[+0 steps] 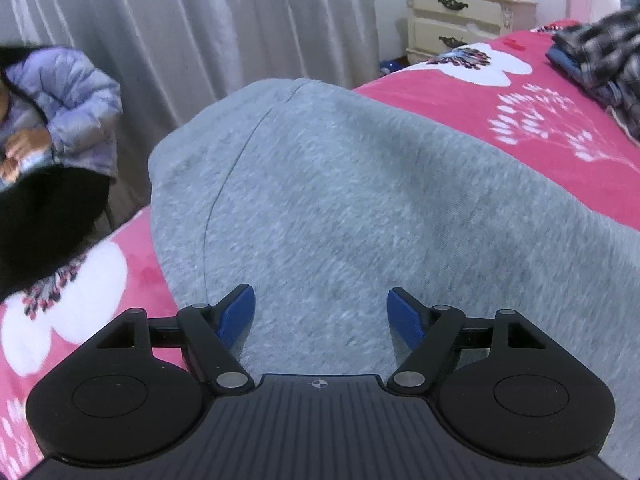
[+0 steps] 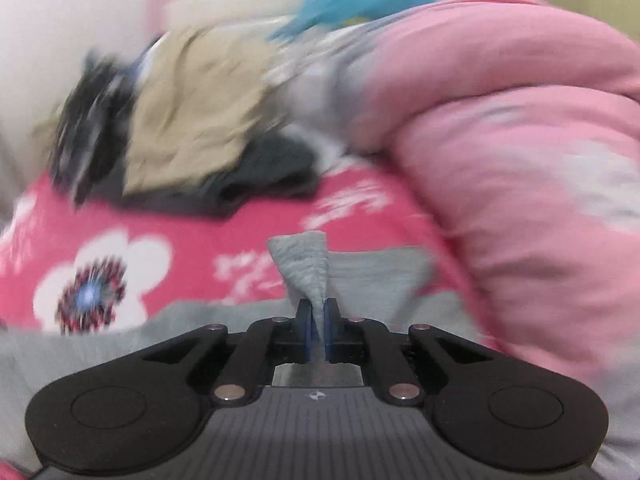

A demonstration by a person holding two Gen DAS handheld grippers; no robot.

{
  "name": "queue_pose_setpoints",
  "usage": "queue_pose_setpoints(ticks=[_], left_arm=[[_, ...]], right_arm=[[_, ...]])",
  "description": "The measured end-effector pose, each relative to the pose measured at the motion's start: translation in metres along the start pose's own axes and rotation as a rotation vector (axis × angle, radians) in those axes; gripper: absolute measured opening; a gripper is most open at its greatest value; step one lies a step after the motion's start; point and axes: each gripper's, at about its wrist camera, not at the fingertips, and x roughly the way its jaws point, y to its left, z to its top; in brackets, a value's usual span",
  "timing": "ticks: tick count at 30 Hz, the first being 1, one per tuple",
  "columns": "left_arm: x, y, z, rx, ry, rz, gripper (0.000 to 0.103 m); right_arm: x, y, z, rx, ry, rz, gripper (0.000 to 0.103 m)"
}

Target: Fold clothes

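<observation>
On the pink flowered bedspread [image 1: 460, 96], the soft grey knit garment [image 1: 340, 184] stretches toward twelve o'clock from the empty, spread left gripper [image 1: 321, 312]; the right gripper [image 2: 318, 320] pinches its corner.

The left wrist camera looks steeply down, close over the grey garment [image 1: 340, 200], toward curtains [image 1: 180, 40] and a nightstand [image 1: 464, 20] along the frame's top. The right wrist camera – blurred – faces a clothes pile [image 2: 192, 128] at upper left. Both share the garment and pink floral bedspread [image 1: 520, 120].
</observation>
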Motion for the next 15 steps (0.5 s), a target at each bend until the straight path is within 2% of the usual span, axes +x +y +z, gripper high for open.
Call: queue_pose_setpoints(ticks=[2, 9, 11, 15], left_arm=[[0.0, 0.001, 0.0, -0.004, 0.003, -0.003, 0.074], [0.0, -0.001, 0.0, 0.008, 0.007, -0.005, 0.074], [0.0, -0.002, 0.0, 0.028, 0.004, -0.009, 0.074], [0.0, -0.003, 0.0, 0.066, -0.003, -0.011, 0.074]], right_arm=[[-0.02, -0.034, -0.004, 0.137, 0.013, -0.014, 0.006], [-0.019, -0.128, -0.072, 0.579, 0.164, -0.113, 0.006], [-0.018, -0.139, -0.081, 0.639, 0.176, -0.12, 0.006], [-0.031, -0.141, -0.08, 0.638, 0.16, -0.113, 0.006]])
